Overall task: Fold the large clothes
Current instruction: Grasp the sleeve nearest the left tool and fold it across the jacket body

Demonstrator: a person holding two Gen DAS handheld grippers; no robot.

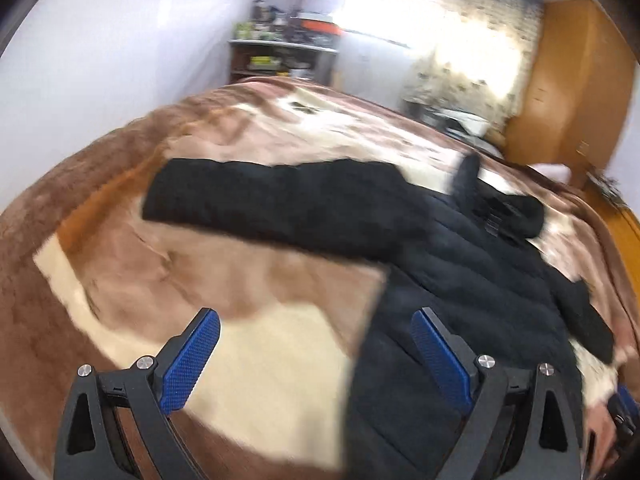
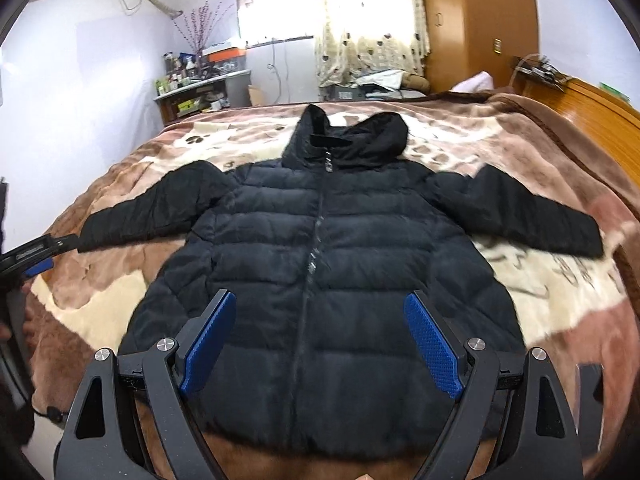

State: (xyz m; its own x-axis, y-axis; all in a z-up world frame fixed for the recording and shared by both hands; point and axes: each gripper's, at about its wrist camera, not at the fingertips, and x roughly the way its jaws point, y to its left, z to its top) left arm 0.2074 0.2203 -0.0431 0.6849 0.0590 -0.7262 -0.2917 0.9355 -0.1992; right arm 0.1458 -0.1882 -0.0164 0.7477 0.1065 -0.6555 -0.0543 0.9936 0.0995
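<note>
A black hooded puffer jacket [image 2: 320, 248] lies flat, front up and zipped, on a brown and cream blanket [image 2: 560, 292], sleeves spread to both sides, hood at the far end. My right gripper [image 2: 318, 340] is open and empty, above the jacket's lower hem. My left gripper [image 1: 316, 356] is open and empty, above the blanket by the jacket's left side, below the left sleeve [image 1: 256, 200]; it also shows at the left edge of the right wrist view [image 2: 38, 256].
The blanket [image 1: 120, 280] covers a bed. A cluttered shelf [image 2: 204, 88] and a window with a patterned curtain [image 2: 368, 24] stand beyond the bed. A wooden wardrobe [image 2: 480, 16] and a wooden headboard [image 2: 592, 108] are on the right.
</note>
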